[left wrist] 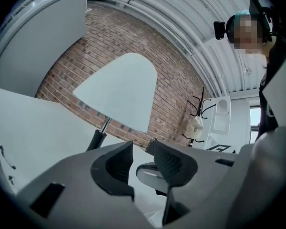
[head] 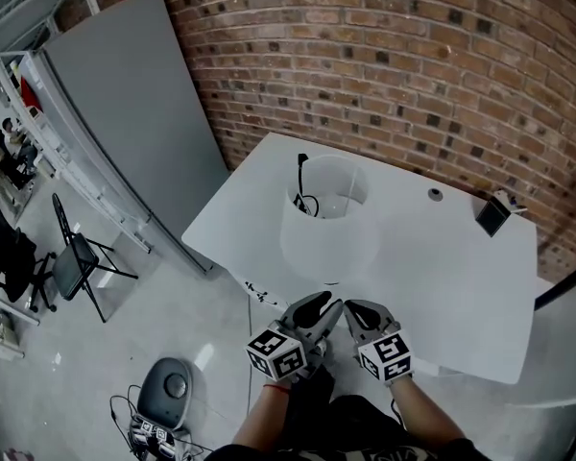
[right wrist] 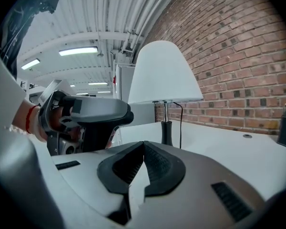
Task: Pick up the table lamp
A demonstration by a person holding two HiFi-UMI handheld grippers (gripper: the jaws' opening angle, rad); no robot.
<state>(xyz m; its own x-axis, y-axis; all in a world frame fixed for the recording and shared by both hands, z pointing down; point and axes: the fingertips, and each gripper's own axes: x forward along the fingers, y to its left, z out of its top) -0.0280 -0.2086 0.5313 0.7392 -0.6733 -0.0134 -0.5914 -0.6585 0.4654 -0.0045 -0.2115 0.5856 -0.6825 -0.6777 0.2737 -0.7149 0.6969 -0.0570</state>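
Observation:
The table lamp stands upright on the white table [head: 461,296], its white shade [head: 328,221] hiding the stem from above. A black cord [head: 302,182] runs out over the shade's far side. Both grippers hover side by side at the table's near edge, just short of the lamp. My left gripper [head: 326,307] is open with nothing between its pads; its view shows the shade [left wrist: 119,89] and dark stem [left wrist: 97,138] ahead to the left. My right gripper [head: 353,309] is shut and empty, with the lamp's shade [right wrist: 164,73] and stem [right wrist: 167,128] straight ahead.
A small black box [head: 492,217] and a small round fitting [head: 435,195] sit on the table's far right, by the brick wall [head: 413,65]. A grey panel [head: 134,113] leans at the left. A folding chair [head: 77,262] and a round grey device [head: 168,387] stand on the floor.

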